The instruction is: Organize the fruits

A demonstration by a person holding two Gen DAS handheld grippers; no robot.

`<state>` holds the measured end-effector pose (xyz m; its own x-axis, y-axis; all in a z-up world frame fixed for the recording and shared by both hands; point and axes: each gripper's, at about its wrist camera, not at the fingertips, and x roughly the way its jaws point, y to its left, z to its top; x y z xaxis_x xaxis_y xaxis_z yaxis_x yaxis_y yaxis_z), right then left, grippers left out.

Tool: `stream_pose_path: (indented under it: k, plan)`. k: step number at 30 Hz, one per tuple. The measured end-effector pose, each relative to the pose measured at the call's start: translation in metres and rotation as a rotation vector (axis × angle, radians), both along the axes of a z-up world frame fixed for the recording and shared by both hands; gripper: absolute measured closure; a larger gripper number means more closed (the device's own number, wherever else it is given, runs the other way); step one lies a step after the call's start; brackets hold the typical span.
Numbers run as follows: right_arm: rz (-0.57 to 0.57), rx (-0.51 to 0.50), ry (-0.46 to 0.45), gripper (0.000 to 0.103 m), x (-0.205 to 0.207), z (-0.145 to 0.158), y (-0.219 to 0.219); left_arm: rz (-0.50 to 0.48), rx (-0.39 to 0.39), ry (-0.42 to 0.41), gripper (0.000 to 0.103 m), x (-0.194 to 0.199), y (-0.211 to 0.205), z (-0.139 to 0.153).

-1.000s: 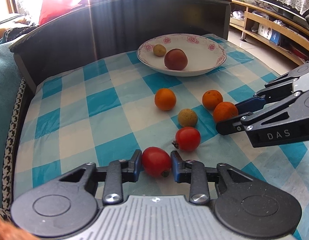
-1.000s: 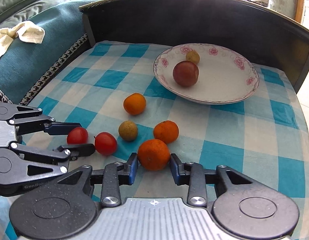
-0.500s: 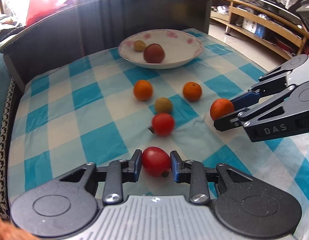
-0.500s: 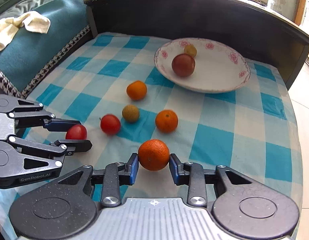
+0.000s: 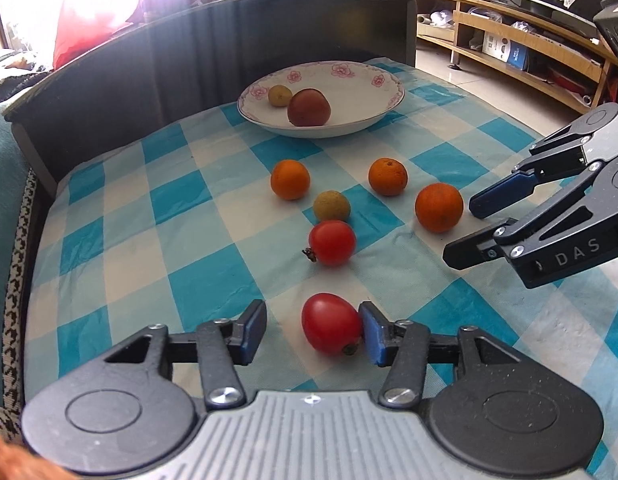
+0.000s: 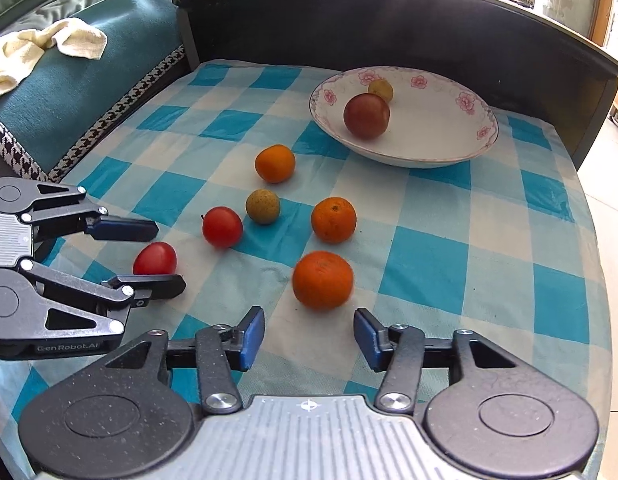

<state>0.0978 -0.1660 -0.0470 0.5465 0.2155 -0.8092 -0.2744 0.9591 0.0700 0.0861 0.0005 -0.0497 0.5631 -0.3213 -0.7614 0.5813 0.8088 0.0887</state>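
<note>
My left gripper [image 5: 313,330] is open; a red tomato [image 5: 331,323] lies on the cloth between its fingers, against the right pad. My right gripper [image 6: 309,334] is open, with an orange [image 6: 323,279] on the cloth just beyond its fingertips. A second tomato [image 5: 332,242], a small tan fruit [image 5: 331,206] and two more oranges [image 5: 290,179] [image 5: 387,176] lie mid-table. The white flowered bowl [image 5: 349,120] at the back holds a dark red fruit [image 5: 309,107] and a small yellow fruit [image 5: 280,95].
The blue-checked tablecloth [image 5: 149,208] covers the table. A dark raised wall [image 5: 149,64] runs along its back and sides. A teal sofa with a cream towel [image 6: 49,46] lies left. Wooden shelves [image 5: 529,40] stand at the far right.
Both grippers opened. The left let go of the tomato and the right let go of the orange; both fruits now rest on the cloth.
</note>
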Motion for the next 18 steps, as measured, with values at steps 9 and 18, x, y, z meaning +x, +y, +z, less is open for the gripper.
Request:
stream_pose_path:
  k: [9, 18]
  plan:
    - [-0.014, 0.060, -0.027, 0.053, 0.004, 0.000, -0.012, 0.029, 0.009, -0.016, 0.043, -0.003, -0.002, 0.000]
    - [-0.020, 0.055, -0.037, 0.055, 0.013, -0.002, -0.008, 0.057, -0.006, -0.004, 0.059, -0.006, -0.007, 0.002]
